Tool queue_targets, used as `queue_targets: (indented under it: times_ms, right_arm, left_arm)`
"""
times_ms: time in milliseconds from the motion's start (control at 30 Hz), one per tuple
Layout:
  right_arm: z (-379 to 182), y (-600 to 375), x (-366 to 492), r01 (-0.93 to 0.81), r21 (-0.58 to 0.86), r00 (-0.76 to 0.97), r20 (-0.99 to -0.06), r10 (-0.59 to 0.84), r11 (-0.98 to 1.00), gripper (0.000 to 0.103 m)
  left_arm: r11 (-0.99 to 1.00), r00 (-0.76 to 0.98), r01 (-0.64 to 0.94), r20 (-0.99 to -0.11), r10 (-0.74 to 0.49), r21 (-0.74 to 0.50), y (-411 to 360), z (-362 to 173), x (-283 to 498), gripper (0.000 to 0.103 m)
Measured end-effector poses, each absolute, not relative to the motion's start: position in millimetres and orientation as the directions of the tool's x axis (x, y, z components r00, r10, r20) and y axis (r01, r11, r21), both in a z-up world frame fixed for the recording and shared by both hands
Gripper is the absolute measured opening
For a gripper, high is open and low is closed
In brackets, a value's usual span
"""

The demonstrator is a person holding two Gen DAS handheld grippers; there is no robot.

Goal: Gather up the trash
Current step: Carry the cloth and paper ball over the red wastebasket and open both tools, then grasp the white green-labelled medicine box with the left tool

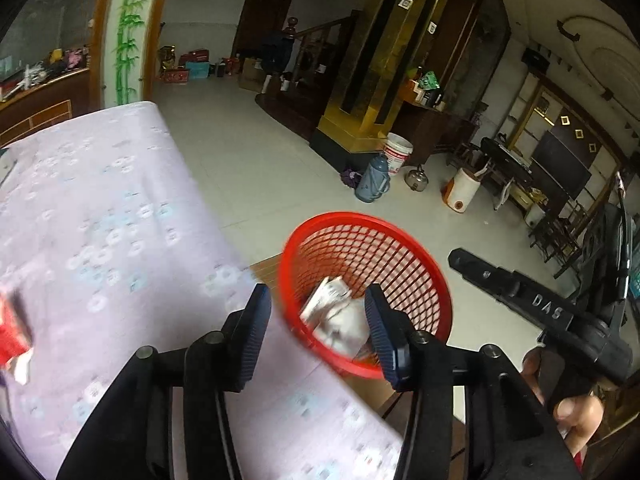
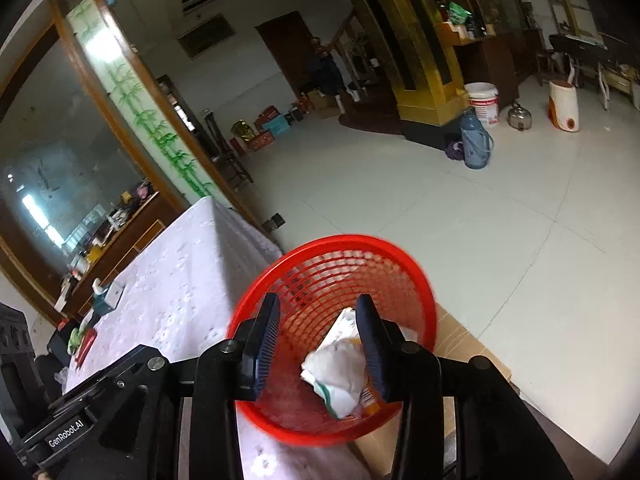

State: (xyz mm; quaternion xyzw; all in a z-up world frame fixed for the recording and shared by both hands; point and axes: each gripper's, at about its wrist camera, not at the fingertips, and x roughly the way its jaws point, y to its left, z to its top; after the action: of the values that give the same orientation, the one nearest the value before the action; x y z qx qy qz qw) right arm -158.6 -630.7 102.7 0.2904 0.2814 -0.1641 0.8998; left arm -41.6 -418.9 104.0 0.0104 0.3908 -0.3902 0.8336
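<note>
Left wrist view: the left gripper (image 1: pixel 318 320) has its jaws spread wide with nothing between them, poised over the edge of the table (image 1: pixel 100 240) and the near rim of the red basket (image 1: pixel 416 256). At far right a hand (image 1: pixel 576 420) holds the right gripper's black body. In the right wrist view, the right gripper (image 2: pixel 318 340) is likewise wide apart and empty, hanging directly above the basket (image 2: pixel 400 264); neither finger touches the mesh.

One basket sits on a cardboard box (image 2: pixel 460 340) just beside the table (image 2: pixel 180 300), which wears a pale lilac flowered cloth. Inside the basket lie a crumpled white wad (image 2: pixel 340 372) and at least one flat printed wrapper (image 2: pixel 340 326); the exact count is blurred. A red packet (image 1: pixel 12 332) lies on the cloth at the left edge.

Beyond is a pale tiled floor (image 2: pixel 500 220) with one blue flask (image 2: pixel 474 140), one white bucket (image 2: pixel 484 102) and one kettle (image 2: pixel 520 117).
</note>
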Motion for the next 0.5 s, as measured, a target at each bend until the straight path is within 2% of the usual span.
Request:
queue_targets:
  times_ms: [200,500]
  right_arm:
    - [109.3,-576.4,-152.1,0.35,0.408,0.803,-0.594,-0.046,0.843,0.043]
    - [87.5,-474.2,-118.0,0.164,0.355,0.726,-0.676,0.131,0.921,0.043]
  left_arm:
    - [0.747,0.457,0.617,-0.66,-0.595,-0.247,-352.4,102.8,-57.6,0.051]
    - [0.843,0.569,0.5,-0.657,-0.494,-0.2,-235.5,96.7,-70.2,0.057]
